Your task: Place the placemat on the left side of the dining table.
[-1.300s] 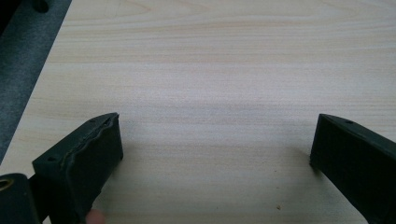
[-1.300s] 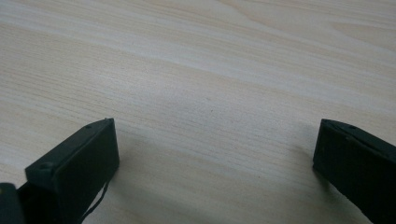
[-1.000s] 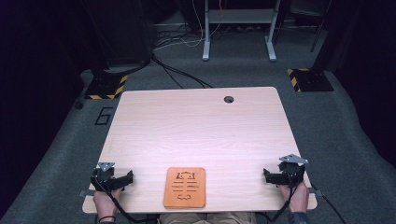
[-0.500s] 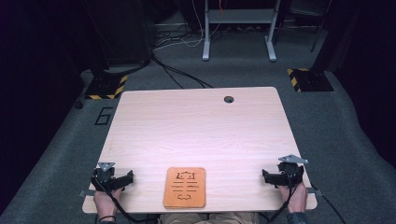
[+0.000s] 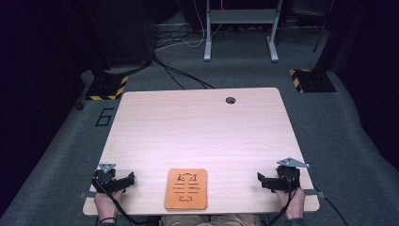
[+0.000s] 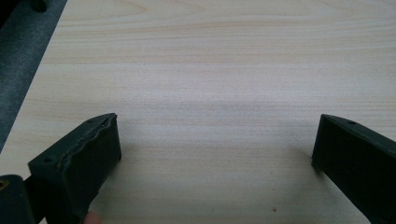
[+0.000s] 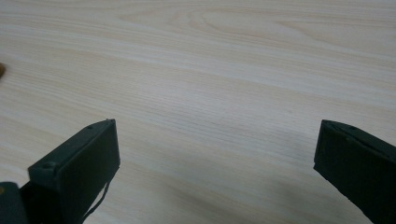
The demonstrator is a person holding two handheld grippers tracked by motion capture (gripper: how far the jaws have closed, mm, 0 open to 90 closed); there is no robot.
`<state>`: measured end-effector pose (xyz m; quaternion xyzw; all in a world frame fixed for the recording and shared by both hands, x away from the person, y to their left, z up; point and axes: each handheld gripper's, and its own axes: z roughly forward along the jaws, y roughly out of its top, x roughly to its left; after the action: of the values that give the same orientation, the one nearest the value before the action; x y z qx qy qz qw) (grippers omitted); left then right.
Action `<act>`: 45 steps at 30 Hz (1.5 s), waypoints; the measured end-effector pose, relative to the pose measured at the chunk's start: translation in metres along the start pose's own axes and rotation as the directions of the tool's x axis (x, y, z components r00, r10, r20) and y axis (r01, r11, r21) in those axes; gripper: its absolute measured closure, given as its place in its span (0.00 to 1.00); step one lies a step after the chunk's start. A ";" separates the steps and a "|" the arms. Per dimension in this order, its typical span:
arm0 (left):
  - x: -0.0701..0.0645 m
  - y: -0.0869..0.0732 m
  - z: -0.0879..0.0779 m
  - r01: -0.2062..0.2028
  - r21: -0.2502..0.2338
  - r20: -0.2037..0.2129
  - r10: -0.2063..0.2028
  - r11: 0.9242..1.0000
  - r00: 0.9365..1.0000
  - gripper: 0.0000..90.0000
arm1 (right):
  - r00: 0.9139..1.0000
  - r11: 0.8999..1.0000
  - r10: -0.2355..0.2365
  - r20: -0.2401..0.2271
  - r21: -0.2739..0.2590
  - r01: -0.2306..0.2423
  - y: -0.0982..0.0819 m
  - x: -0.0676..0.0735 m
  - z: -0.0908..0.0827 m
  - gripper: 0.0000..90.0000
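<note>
The orange board (image 5: 186, 189) lies flat at the near edge of the table (image 5: 197, 127), midway between our two grippers and well apart from each. It is a thin rectangle with rounded corners, and dark cut-out shapes and short slots run down its middle; we cannot make out any letters on it. On the grey carpet to the left of the table we read a large outlined "6" (image 5: 104, 116).

Our left gripper (image 5: 126, 178) rests near the table's near left corner, its jaws pointing inward toward the board. In the left gripper view they stand wide apart with bare wood between them, gripping nothing; the left jaw's inner face has a wavy, ridged edge. Our right gripper (image 5: 261, 179) sits near the near right corner, likewise pointing inward, jaws spread wide over bare wood in its own view. A grey three-cornered plate tops each gripper.

The table is pale wood-grain laminate with rounded corners and a round cable hole (image 5: 230, 100) near its far edge. Beyond it stand a grey metal desk frame (image 5: 240, 28), loose cables (image 5: 181, 75) across the carpet, and two bases with yellow-and-black hazard stripes (image 5: 106, 88).
</note>
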<state>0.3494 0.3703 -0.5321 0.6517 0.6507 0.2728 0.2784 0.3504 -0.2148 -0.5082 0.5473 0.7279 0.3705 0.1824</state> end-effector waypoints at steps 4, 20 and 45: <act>0.000 0.000 0.000 0.000 0.000 0.000 0.000 1.000 1.000 0.01 | 0.999 1.000 -0.017 -0.028 -0.001 0.017 0.004 0.012 0.000 0.00; 0.000 0.000 0.000 0.000 0.001 0.001 0.000 1.000 1.000 0.01 | 0.991 0.996 -0.093 -0.093 0.007 0.094 0.012 0.052 0.009 0.00; 0.000 0.000 0.000 0.000 0.001 0.003 0.000 1.000 1.000 0.01 | 0.960 0.981 -0.178 -0.216 0.038 0.190 0.023 0.114 0.037 0.00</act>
<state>0.3494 0.3699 -0.5322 0.6522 0.6504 0.2715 0.2793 0.3521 -0.0927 -0.5000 0.4399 0.8013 0.3868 0.1217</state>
